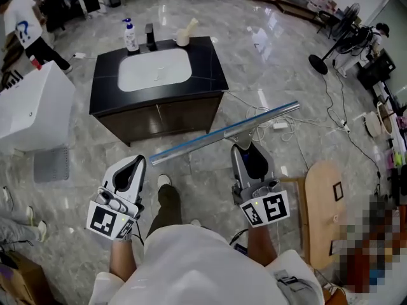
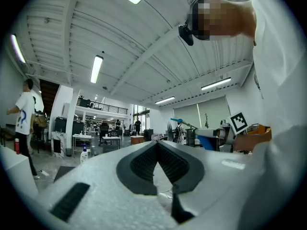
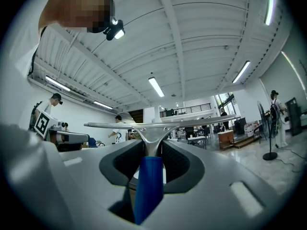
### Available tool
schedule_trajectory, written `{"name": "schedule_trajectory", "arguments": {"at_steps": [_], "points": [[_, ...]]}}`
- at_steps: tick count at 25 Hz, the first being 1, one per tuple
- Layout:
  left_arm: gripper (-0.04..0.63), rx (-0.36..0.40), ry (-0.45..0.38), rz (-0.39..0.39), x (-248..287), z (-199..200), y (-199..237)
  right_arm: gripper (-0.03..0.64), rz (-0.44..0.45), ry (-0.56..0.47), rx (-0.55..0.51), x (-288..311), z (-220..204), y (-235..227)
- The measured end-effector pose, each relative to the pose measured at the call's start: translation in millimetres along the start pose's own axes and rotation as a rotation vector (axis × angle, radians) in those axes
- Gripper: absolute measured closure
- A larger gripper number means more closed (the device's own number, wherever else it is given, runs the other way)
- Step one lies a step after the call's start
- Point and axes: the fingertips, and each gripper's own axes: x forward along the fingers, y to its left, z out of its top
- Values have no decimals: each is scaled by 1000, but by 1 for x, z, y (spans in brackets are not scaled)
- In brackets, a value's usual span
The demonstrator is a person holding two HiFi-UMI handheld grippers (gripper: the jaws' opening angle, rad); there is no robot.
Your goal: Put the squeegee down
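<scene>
The squeegee [image 1: 222, 134] has a long metal blade and a blue handle [image 3: 148, 186]. My right gripper [image 1: 247, 150] is shut on that handle and holds the blade level above the marble floor, in front of the black vanity [image 1: 210, 65]. In the right gripper view the blade [image 3: 192, 121] runs crosswise just past the jaws. My left gripper [image 1: 137, 164] hangs to the left of the squeegee, apart from it, jaws shut with nothing between them; in its own view the pads [image 2: 144, 159] meet at the tips.
The vanity carries a white sink [image 1: 154, 68], a soap bottle [image 1: 130, 37] and a faucet [image 1: 151, 37]. A white fixture [image 1: 32, 107] and grey mat [image 1: 51, 164] lie at left. A wooden stool [image 1: 324, 202], floor cables [image 1: 331, 126] and a fan [image 1: 331, 49] are at right.
</scene>
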Motion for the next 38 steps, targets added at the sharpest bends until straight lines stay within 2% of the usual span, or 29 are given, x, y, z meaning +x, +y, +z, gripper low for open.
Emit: {"name": "schedule_trajectory", "arguments": {"at_steps": [5, 9, 13, 18, 25, 30, 38], "points": [[600, -5, 2, -54, 43, -8, 71, 477, -52, 36, -10, 70, -18, -7], [600, -38, 10, -79, 71, -16, 137, 477, -80, 61, -28, 133, -26, -5], [600, -44, 4, -114, 99, -16, 185, 477, -102, 76, -43, 182, -28, -4], [600, -70, -3, -125, 119, -24, 221, 477, -116, 127, -45, 224, -47, -11], [600, -118, 26, -80, 136, -45, 248, 477, -94, 200, -37, 263, -83, -31], [600, -125, 39, -36, 153, -45, 251, 477, -73, 342, -3, 286, -149, -64], [600, -121, 68, 24, 181, -49, 235, 477, 19, 661, 16, 338, -313, -139]]}}
